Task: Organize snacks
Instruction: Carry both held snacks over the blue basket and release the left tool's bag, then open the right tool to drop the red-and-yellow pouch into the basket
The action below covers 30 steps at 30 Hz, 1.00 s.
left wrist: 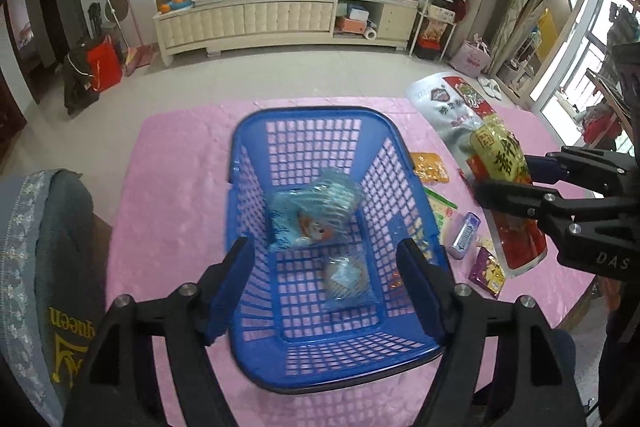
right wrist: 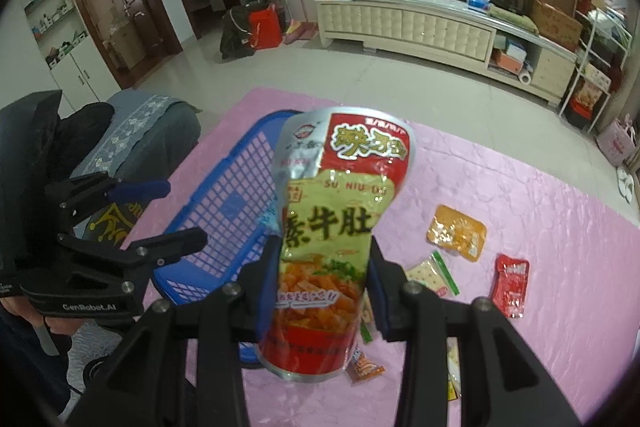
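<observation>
Right wrist view shows the right gripper [right wrist: 322, 279] clamped across the waist of a large snack pouch [right wrist: 332, 227], a glossy red, yellow and silver foil bag that stands upright between the blue pads, its middle visibly pinched in and its top flaring out wider above; it hangs clear of the pink tablecloth [right wrist: 540, 227], beside the blue basket [right wrist: 224, 211]. That crumpling suggests a soft, light, air-cushioned bag with loose contents, and the shiny film is probably slippery, so a hold across the middle, where the film bunches and gives the pads something to bite on, seems sounder than one at the flat sealed edge; too hard a squeeze could crush what is inside or burst a seam. In the left wrist view the left gripper [left wrist: 326, 287] hovers over the basket with its jaws standing well apart and nothing between them; two small pale blue packets [left wrist: 312, 215] already lie on the basket floor. Several small sachets are still on the cloth beside the basket: an orange packet [right wrist: 456, 233], a red sachet [right wrist: 510, 285], a green-edged cracker pack [right wrist: 432, 273] and a little purple one [left wrist: 486, 271]. These look flat, thin and light, so they would likely need a pinch at an edge or corner, since a flat pack lying on soft cloth offers little to close on
</observation>
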Tool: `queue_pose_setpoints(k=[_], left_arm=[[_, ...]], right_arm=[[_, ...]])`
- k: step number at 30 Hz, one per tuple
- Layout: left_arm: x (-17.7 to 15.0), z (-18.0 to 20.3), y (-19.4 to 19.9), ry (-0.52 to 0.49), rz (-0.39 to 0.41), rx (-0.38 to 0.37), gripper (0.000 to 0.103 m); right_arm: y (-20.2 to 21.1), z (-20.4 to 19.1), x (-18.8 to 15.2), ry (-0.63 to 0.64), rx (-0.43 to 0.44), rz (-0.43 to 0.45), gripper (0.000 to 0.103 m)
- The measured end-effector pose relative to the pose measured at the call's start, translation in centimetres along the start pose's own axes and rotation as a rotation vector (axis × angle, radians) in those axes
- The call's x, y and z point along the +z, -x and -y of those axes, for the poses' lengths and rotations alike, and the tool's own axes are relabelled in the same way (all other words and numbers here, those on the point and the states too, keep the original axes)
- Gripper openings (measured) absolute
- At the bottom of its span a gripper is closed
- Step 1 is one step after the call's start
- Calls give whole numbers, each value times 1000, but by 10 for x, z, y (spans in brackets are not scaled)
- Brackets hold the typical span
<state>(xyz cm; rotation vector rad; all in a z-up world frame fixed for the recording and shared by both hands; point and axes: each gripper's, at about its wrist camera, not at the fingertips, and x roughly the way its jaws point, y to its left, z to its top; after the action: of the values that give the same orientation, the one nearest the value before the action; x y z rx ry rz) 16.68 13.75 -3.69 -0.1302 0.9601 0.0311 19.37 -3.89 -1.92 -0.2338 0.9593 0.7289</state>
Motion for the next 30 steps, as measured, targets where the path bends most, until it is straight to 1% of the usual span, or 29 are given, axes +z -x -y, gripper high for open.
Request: queue_pose_setpoints(k=[4,8,14,16,23,26,28,29,30], left_arm=[[2,-20,3,26,10,14,71],[4,-37,1,47,10,20,71],[7,-50,-15,66,-9,10,71],[7,-51,-21,64,-22,11,71],[12,-57,-38,73,-38,1,71],[12,-58,-39,76,-37,3,71],[12,-59,-39,77,-37,4,71],[12,-59,-39,78,-35,6,71],[11,-59,-37,79,-32,9,71]], right_arm=[[-10,-15,13,31,-2,-17,44],[-31,-22,24,26,3,-57,44],[-68,-25,33,16,-17,-133,45],[-76,-24,34,14,-20,-147,45],[-101,-22,39,40,-83,-181,45],[-107,-23,39,57,-109,-188,45],[-108,-23,40,61,-110,-175,55],[-107,-23,42,62,-138,-161,66],[-106,-23,42,68,-165,-147,73]])
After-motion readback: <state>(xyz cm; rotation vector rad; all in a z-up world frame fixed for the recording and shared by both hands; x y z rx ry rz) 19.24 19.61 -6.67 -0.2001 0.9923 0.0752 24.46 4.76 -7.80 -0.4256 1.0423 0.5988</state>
